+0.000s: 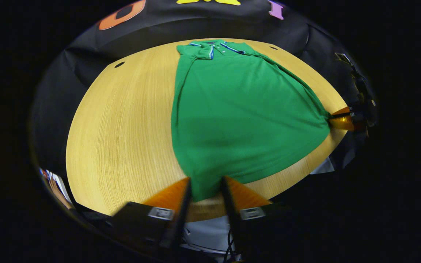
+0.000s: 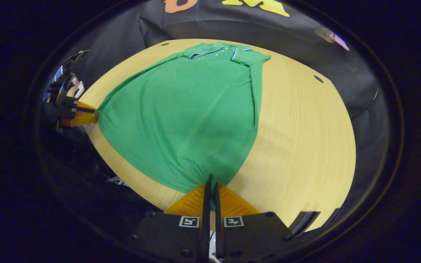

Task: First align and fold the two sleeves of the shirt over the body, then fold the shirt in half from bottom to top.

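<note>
Left gripper view, shirt (image 1: 239,117) hem between claw (image 1: 206,188) fingers, grip unclear

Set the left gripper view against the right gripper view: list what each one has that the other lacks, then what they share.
Left gripper view: the left gripper up close, with a bunched hem corner of the shirt filling its jaws, and bare table on the image's left. The right gripper is far off at the image's right edge.
Right gripper view: the right gripper up close, jaws nearly closed on the other hem corner, and bare table on the image's right.
Both: the green shirt lying flat, collar at the far end, hem stretched between the two grippers.
</note>
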Available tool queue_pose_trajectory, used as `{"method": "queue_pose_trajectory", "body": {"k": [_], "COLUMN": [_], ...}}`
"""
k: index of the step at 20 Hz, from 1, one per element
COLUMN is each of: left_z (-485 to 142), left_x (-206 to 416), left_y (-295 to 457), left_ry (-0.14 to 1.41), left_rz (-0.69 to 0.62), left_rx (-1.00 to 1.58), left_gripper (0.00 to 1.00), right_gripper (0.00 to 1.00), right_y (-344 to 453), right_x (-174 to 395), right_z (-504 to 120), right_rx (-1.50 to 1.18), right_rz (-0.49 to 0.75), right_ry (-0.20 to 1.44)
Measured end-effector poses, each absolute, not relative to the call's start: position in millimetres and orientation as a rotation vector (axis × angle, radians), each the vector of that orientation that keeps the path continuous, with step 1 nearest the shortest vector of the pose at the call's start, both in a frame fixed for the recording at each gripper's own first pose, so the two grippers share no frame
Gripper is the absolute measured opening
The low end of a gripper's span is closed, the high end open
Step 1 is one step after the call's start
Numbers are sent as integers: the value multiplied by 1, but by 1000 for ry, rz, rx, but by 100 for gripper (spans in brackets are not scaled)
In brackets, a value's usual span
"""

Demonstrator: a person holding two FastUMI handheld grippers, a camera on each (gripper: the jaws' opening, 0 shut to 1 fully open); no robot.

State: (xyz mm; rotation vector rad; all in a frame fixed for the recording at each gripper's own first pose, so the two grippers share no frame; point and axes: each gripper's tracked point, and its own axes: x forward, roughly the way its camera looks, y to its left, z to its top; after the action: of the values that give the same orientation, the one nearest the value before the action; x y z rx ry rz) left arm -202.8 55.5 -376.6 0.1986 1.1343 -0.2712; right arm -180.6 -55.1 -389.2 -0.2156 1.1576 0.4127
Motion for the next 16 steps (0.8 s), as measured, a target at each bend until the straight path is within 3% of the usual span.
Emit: {"method": "queue_pose_trajectory", "body": {"k": [1, 5, 16], "left_z": [-376, -373, -318], "left_x": [-201, -192, -149], "left_y": [55, 48, 36], "left_ry": [1141, 1191, 1099], "left_rz": [-270, -265, -287], "left_rx": [193, 7, -51], "left_gripper": [5, 4, 3], "right_gripper": [8, 3, 3], "right_y": [-56, -65, -66], "right_x": [-175, -169, -139], "right_z": [-389, -383, -338], "right_rx": [-197, -126, -8], "right_rz": [402, 312, 319], "right_ry": [1162, 1176, 1137]}}
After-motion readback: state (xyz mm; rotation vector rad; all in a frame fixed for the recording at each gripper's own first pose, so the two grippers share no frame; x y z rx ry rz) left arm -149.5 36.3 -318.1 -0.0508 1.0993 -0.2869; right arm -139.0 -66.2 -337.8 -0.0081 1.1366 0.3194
